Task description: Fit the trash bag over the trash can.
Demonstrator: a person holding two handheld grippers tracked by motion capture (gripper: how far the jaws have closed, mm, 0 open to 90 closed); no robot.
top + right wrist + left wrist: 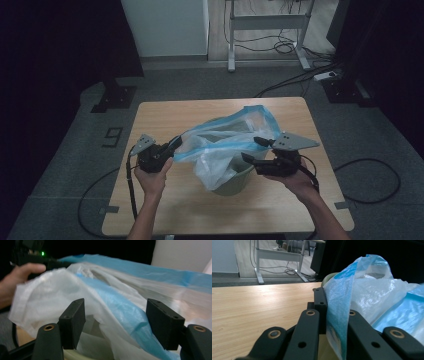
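A thin white plastic bag (225,137) with a blue rim lies bunched over a pale green bin (235,182) at the middle of the wooden table (165,115). My left gripper (176,142) is shut on the bag's blue edge at its left; in the left gripper view the blue edge (338,315) runs pinched between the jaws of the left gripper (329,297). My right gripper (251,149) is at the bag's right side. Its jaws stand wide apart around the right gripper (115,308), with loose bag film (120,282) between them, untouched by the pads.
The table's left half (262,305) is bare wood. Beyond the far edge stand a white desk frame (267,22), floor cables (285,47) and a power strip (325,76). Dark curtains hang at both sides. A cable loops on the floor at the right (370,180).
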